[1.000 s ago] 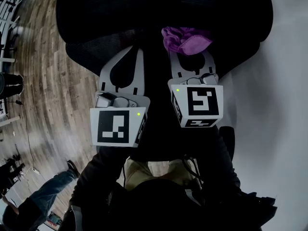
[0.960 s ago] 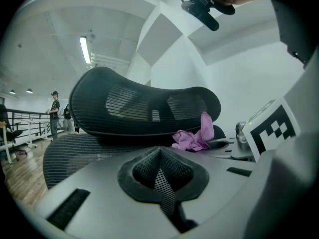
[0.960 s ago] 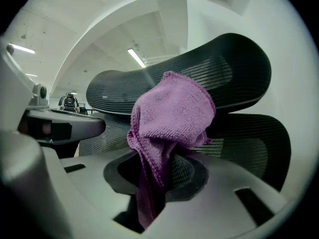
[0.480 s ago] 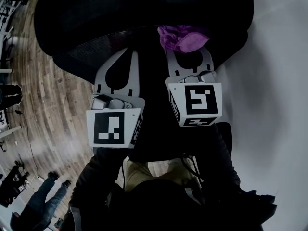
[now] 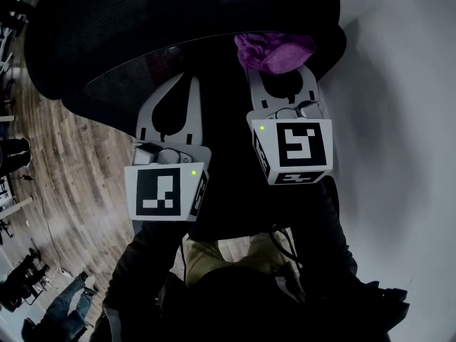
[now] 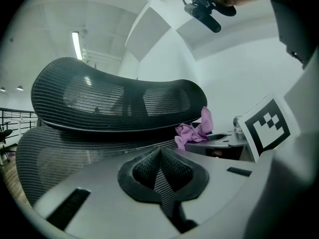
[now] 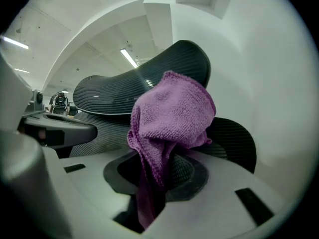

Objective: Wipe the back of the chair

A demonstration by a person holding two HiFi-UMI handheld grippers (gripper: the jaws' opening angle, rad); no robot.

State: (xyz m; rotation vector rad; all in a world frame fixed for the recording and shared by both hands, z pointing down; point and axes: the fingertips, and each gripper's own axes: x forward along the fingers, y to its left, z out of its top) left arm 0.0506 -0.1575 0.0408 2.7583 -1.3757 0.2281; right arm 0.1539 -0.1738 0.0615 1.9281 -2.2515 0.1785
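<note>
Chair back (image 5: 178,20): we'd press the purple cloth (image 5: 274,52), clamped in right gripper (image 5: 282,70), flat against its mesh; left gripper (image 5: 188,84) closed, empty.

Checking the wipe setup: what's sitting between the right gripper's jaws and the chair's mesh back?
A purple cloth. The right gripper is shut on it, and it bunches up ahead of the jaws, in front of the black mesh chair back. The right gripper view shows this best.

chair back (image 5: 178,27) cut off at top edge, cloth (image 7: 172,113) lower end hidden btwn fingers (image 7: 227,183)
</note>
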